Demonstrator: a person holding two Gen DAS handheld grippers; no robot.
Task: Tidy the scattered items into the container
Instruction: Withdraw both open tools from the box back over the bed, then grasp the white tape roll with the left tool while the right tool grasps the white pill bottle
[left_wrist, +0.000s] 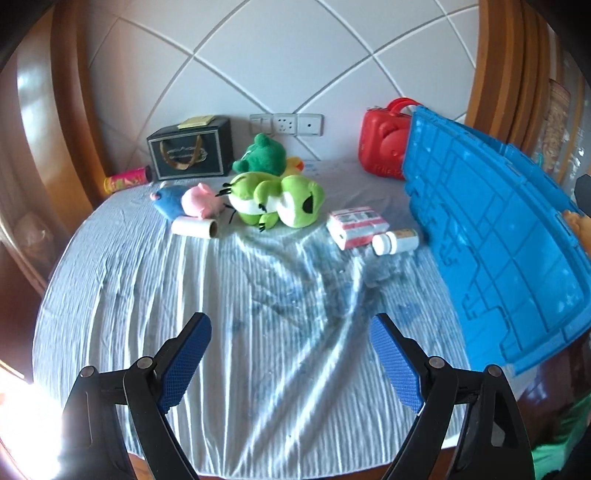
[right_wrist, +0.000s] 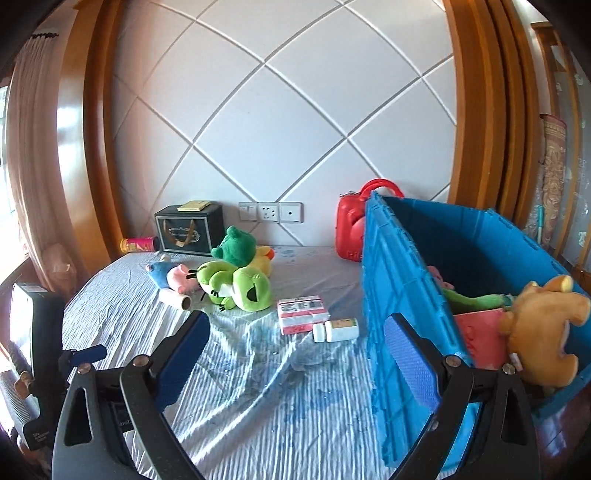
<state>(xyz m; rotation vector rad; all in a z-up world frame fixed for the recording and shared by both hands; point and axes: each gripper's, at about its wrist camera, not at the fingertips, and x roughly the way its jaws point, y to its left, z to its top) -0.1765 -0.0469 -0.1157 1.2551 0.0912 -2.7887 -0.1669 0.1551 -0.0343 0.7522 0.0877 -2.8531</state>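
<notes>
Blue-padded, both my left gripper (left_wrist: 290, 360) and right gripper (right_wrist: 295, 363) are spread empty; I target the white bottle (right_wrist: 335, 330) at frame centre, pinching its body crosswise.

A striped sheet covers the bed (left_wrist: 147, 295), bearing plush toys (left_wrist: 280, 201), a medicine box (left_wrist: 356, 226), a pill bottle (left_wrist: 395, 240) and a blue crate (right_wrist: 399, 295).

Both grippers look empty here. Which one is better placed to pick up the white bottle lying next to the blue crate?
Probably the right hand-held gripper: open and empty, with the bottle just ahead and the crate alongside.
</notes>
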